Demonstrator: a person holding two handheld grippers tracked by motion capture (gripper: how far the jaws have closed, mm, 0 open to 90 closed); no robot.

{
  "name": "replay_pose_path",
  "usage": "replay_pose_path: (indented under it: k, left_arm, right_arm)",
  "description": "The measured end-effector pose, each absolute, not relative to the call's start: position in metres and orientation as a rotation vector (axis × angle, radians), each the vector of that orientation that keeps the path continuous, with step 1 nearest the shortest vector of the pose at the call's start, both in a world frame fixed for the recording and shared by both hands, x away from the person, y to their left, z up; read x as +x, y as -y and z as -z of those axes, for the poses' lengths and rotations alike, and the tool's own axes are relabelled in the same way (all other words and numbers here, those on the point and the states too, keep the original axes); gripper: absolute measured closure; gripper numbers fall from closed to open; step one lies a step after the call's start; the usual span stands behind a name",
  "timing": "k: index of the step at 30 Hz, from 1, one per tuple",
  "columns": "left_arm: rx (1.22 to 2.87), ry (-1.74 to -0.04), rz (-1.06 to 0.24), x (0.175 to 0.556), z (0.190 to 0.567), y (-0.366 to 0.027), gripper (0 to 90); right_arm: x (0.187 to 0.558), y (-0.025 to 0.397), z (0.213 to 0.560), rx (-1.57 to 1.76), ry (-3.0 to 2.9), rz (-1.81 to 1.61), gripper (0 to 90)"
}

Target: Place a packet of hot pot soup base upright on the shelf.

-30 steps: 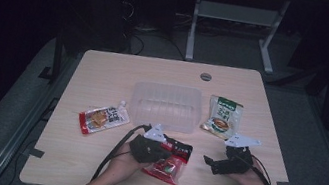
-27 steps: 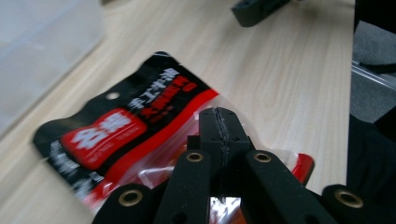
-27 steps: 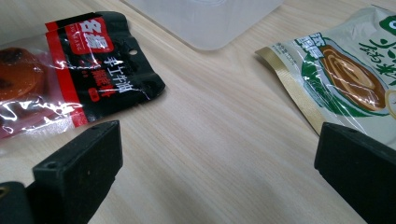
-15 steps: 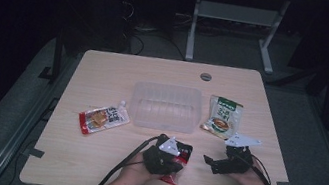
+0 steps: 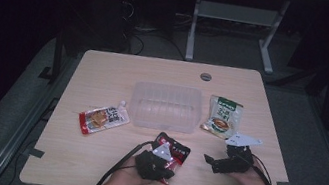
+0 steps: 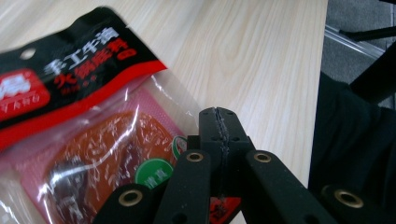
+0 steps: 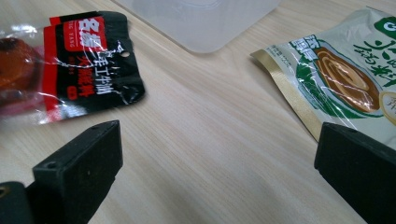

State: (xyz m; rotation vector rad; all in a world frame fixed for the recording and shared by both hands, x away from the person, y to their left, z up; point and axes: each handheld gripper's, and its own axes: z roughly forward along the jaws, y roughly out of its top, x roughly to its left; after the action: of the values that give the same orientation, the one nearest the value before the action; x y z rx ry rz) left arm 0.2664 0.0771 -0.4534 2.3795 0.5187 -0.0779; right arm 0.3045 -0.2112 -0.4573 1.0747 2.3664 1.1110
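Three sauce pouches and one clear plastic tub [image 5: 165, 106] are counted on the surface [image 5: 90, 161]. A red-and-white pouch [image 5: 103, 119] lies well to the left of the left tongs [image 6: 219, 135]. The red-and-black pouch [image 6: 88, 126] is pinched at its lower edge by these tongs, whose jaws are pressed together; white Chinese characters on its black band are seen, and an orange-red filling behind clear film. The right tongs [image 7: 215, 172] are spread wide, just right of that pouch. A green-and-white pouch [image 7: 345, 79] lies ahead of them.
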Motion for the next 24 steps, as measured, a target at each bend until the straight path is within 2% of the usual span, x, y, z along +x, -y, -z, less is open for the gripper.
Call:
replay_pose_path:
  k: [16, 24]
  left_arm:
    - [2.434, -0.586, 0.042, 0.261, 0.452, -0.118, 89.5]
    - [2.417, -0.696, -0.022, 0.269, 0.451, -0.158, 89.5]
  right_arm:
    - [0.305, 0.211, 0.458, 1.090, -2.360, -1.107, 0.6]
    - [0.306, 0.210, 0.459, 1.084, -2.371, -1.103, 0.7]
